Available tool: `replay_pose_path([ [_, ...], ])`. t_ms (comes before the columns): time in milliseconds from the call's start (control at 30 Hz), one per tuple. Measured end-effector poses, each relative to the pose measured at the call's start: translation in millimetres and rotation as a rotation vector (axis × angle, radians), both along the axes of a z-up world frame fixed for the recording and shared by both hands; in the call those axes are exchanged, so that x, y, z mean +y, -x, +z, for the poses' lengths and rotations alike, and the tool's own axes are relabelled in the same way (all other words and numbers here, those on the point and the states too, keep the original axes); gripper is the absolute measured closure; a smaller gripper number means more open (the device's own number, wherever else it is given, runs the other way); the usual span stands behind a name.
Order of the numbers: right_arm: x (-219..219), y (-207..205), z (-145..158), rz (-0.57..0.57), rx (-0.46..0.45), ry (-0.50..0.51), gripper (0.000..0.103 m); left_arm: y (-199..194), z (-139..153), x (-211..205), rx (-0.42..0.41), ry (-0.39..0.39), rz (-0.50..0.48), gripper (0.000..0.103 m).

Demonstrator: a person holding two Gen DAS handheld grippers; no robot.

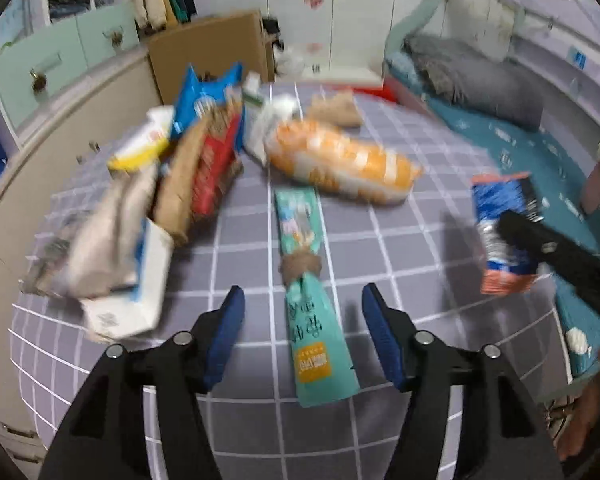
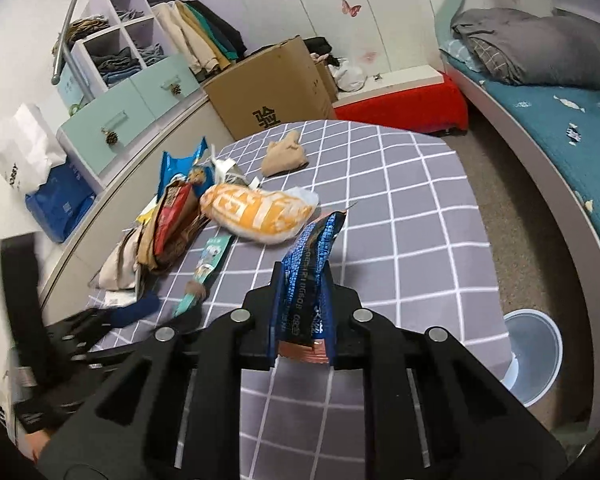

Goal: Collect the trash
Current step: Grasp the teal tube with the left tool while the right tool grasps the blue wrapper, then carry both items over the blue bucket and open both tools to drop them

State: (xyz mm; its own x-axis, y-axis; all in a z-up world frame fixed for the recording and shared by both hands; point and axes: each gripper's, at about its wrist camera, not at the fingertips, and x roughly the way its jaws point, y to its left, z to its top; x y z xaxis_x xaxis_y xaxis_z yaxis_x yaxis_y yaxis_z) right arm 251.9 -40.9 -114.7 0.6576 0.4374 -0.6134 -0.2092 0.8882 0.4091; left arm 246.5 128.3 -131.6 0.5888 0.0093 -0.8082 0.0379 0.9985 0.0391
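A long teal snack packet (image 1: pixel 304 280) lies on the grey checked tablecloth (image 1: pixel 420 280), running between the blue pads of my left gripper (image 1: pixel 302 296). That gripper is open and its pads do not touch the packet. My right gripper (image 2: pixel 303 276) is shut on a blue foil wrapper (image 2: pixel 308 280) and holds it upright above the table. The left wrist view shows the same wrapper (image 1: pixel 496 204) at the right, pinched by the right gripper (image 1: pixel 512 220). An orange bag (image 1: pixel 340 160) lies beyond the teal packet. A heap of wrappers (image 1: pixel 204 160) sits at the left.
A beige crumpled piece (image 2: pixel 284 156) lies at the table's far end. A white bin (image 2: pixel 534 354) stands on the floor to the right of the table. A cardboard box (image 2: pixel 268 88) and drawers stand behind, and a bed (image 2: pixel 560 120) at the right.
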Motion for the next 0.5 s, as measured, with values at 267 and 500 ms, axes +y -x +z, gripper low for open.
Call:
replay_pose_path([
  [267,3,12,-1,0.041,-0.002,-0.034,0.086,12,10,12,-0.030,0.029,0.034,0.090],
  [500,0,34,9,0.061,-0.035,-0.076,0.086,57,41,4,-0.128,0.076,0.030,0.090],
])
